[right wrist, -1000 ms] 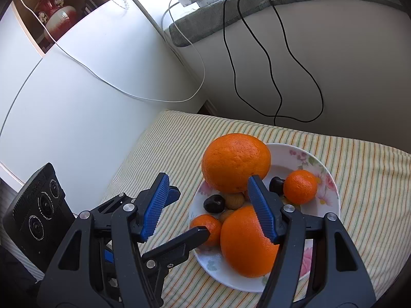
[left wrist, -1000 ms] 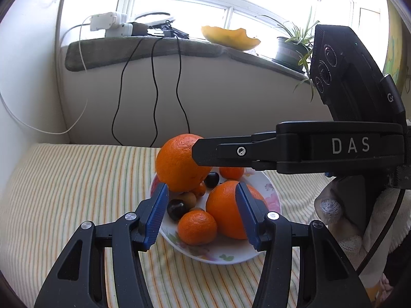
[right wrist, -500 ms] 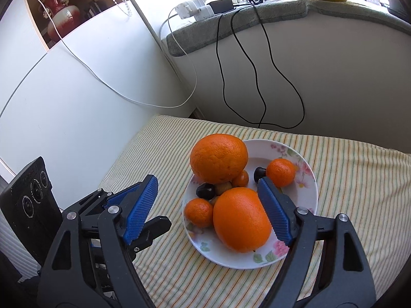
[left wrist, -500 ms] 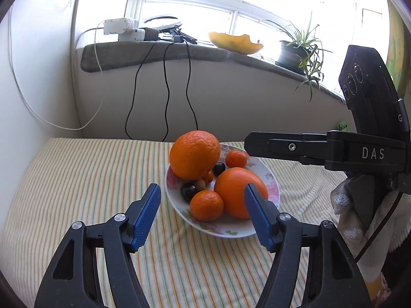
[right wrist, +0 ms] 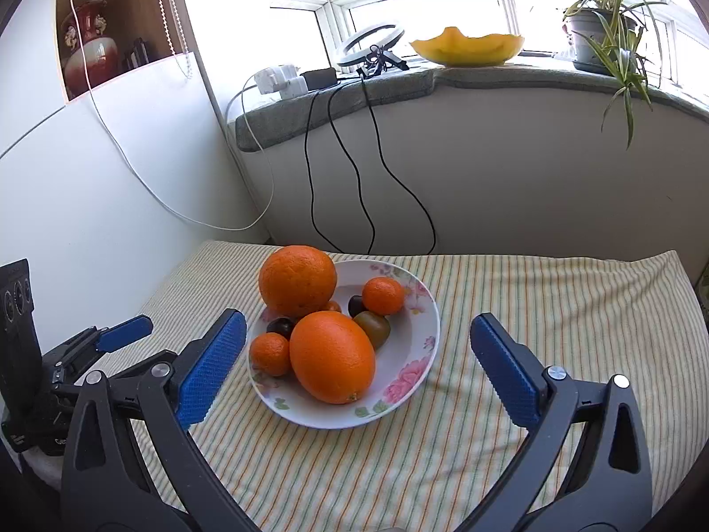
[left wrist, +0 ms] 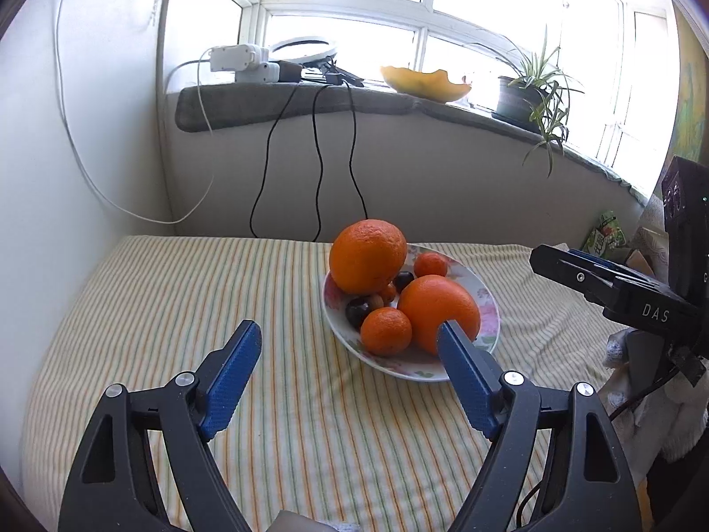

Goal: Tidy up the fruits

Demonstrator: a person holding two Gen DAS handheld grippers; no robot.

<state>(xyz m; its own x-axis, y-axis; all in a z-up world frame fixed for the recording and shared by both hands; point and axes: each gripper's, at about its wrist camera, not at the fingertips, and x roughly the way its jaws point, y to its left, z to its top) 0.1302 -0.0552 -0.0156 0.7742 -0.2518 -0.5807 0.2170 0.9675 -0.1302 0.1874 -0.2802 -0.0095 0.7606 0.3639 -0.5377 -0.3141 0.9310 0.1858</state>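
Note:
A flowered white plate (right wrist: 407, 381) (left wrist: 485, 310) on the striped cloth holds two large oranges (right wrist: 297, 281) (right wrist: 332, 357), two small mandarins (right wrist: 383, 295) (right wrist: 270, 353), dark cherries (right wrist: 280, 325) and a greenish-brown fruit (right wrist: 374, 328). In the left wrist view the top orange (left wrist: 368, 256) rests on the pile. My left gripper (left wrist: 348, 343) is open and empty, in front of the plate and to its left. My right gripper (right wrist: 354, 334) is open and empty, in front of the plate, its fingers apart from the fruit. It also shows in the left wrist view (left wrist: 571, 266).
The striped cloth (right wrist: 554, 301) covers the table. A wall with hanging black cables (right wrist: 336, 177) stands behind it. The windowsill carries a power strip (right wrist: 283, 82), a yellow melon rind (right wrist: 465, 48) and a potted plant (right wrist: 594, 26). A white cabinet (right wrist: 111, 186) stands to the left.
Both grippers have drawn back from the plate and opened wider. The top orange stays on the pile. The right gripper has moved away to the right in the left wrist view.

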